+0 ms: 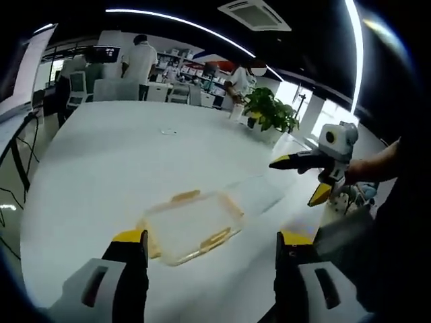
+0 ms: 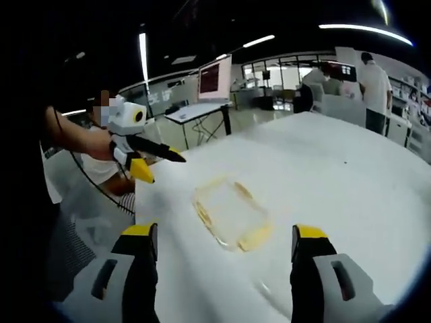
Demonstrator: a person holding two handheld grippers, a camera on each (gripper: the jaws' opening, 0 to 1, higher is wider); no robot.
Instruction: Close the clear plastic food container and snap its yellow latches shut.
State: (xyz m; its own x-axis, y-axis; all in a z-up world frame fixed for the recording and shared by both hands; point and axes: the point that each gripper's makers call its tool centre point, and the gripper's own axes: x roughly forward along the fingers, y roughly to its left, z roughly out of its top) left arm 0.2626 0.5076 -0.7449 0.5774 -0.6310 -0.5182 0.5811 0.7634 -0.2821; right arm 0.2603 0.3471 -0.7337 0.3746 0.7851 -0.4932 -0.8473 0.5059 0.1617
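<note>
My left tongs (image 1: pixel 210 247) hang open over the white table (image 1: pixel 101 175), jaws wide apart with nothing between them, and the clear food box (image 1: pixel 192 225) with its yellow latches (image 1: pixel 214 239) lies flat on the table just ahead of them. My right tongs (image 2: pixel 225 243) are open and empty too, held above the table with the box (image 2: pixel 231 214) beyond the tips. Past the table's far end a potted plant (image 1: pixel 271 111) stands and people are at desks.
</note>
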